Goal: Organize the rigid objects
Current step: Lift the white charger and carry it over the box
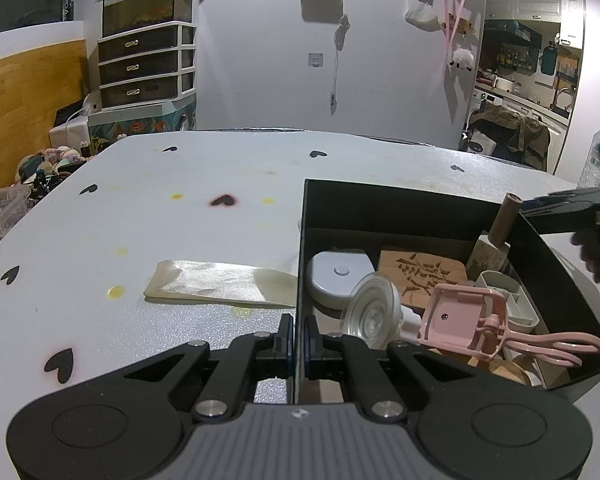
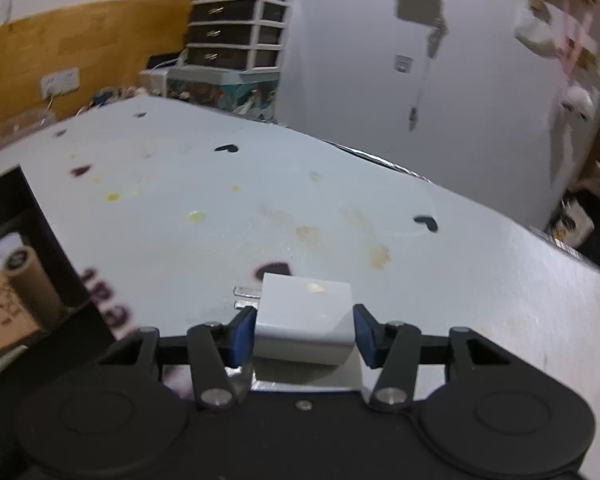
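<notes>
Between right tool (image 2: 304,334) pads: white charger block (image 2: 304,320), right pad apart.

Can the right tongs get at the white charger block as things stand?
Probably yes. The white charger block sits on the table between the right tongs, with a gap at each pad and nothing blocking it.

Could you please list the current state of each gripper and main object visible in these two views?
Left gripper: shut on the black box's wall.
Black open-top box: upright, filled with items.
Right gripper: open, straddling the plug.
White cube-shaped wall plug: on the table, prongs pointing left.
Pink eyelash curler: lying in the box.
</notes>
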